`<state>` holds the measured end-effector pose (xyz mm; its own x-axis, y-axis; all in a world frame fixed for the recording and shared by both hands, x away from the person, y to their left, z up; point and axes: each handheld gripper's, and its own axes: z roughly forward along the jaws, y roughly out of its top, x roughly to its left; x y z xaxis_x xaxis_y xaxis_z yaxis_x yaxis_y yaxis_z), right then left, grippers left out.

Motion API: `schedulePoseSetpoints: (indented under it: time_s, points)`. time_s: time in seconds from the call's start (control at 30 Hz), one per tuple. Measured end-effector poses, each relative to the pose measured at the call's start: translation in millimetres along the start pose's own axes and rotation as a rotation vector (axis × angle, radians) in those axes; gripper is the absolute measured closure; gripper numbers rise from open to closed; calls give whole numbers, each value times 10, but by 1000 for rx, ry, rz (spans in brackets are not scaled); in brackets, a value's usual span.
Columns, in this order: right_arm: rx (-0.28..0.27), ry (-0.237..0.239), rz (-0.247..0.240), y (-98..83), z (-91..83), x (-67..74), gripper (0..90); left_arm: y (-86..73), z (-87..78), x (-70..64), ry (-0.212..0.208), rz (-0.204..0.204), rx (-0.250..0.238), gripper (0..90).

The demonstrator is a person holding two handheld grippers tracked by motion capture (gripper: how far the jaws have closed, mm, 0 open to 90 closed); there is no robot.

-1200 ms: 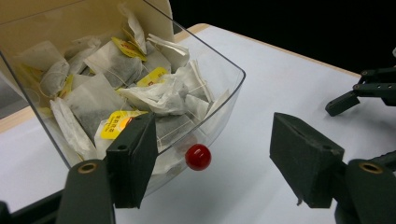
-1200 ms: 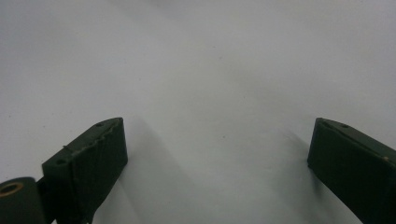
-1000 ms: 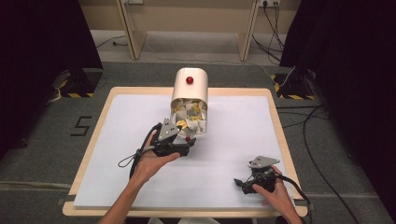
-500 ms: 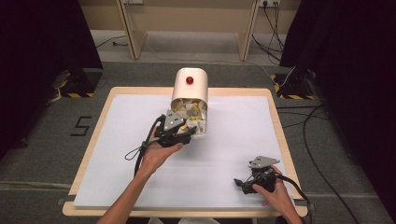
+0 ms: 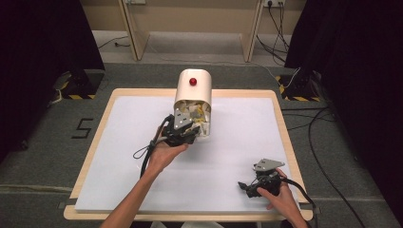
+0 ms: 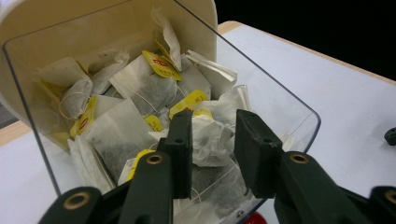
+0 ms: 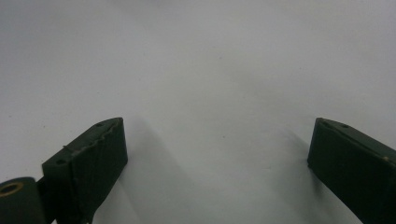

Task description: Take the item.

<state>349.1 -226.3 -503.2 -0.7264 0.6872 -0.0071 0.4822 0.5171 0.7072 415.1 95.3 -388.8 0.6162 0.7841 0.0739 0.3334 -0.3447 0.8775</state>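
At the mouth of a cream dispenser [image 5: 193,85] lying on its side, the left gripper [image 6: 212,135] reaches into the clear front bin [image 6: 299,116], jaws partly closed around a crumpled white tea bag [image 6: 210,140] — the bag sits btwn the two black jaws, pinched or nearly so; firm grip can't be confirmed. Just ahead of the jaws and to their left lies a heap of tea bags [image 6: 140,88] w/ yellow tags, filling the bin up to the cream shell behind. From the high view, the left gripper [image 5: 183,130] and left hand [image 5: 164,154] are at the dispenser's open end, a red knob [image 5: 193,81] showing on the shell's top, beyond the gripper. A black cable [image 5: 147,152] loops off the gripper beside the hand.

Well apart, toward the person's right and nearer the table edge, the right gripper [image 5: 248,188] rests low over the white tabletop [image 5: 119,142], held in the right hand [image 5: 280,199]. Its own view shows the jaws spread wide w/ nothing btwn them but bare white surface [image 7: 210,93]. Wooden table rim [image 5: 90,156] frames the white sheet.
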Motion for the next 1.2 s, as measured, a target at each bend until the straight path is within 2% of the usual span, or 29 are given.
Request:
schedulePoseSetpoints:
  time_s: [0.03, 0.2, 0.3, 0.37, 0.57, 0.63, 0.87, 1.2]
  points:
    - [0, 0, 0, 0, 0, 0, 52, -2, 16, -4, 3, 13, 9, 702]
    - [0, 0, -1, 0, 0, 0, 53, -3, 36, -11, 4, 22, 11, 806]
    - [0, 0, 0, 0, 0, 0, 52, 7, 15, -22, 3, 50, 17, 844]
    - [0, 0, 0, 0, 0, 0, 52, 8, 13, -25, -2, 50, 16, 857]
    - [0, 0, 0, 0, 0, 0, 53, 27, -43, 1, -18, 39, -5, 866]
    - [0, 0, 0, 0, 0, 0, 53, 45, -108, 39, -20, 26, -27, 865]
    - [0, 0, 0, 0, 0, 0, 53, 75, -254, 120, -31, 20, -57, 865]
    - [-1, 0, -2, 0, 0, -1, 53, 185, -464, 180, -32, 28, -108, 866]
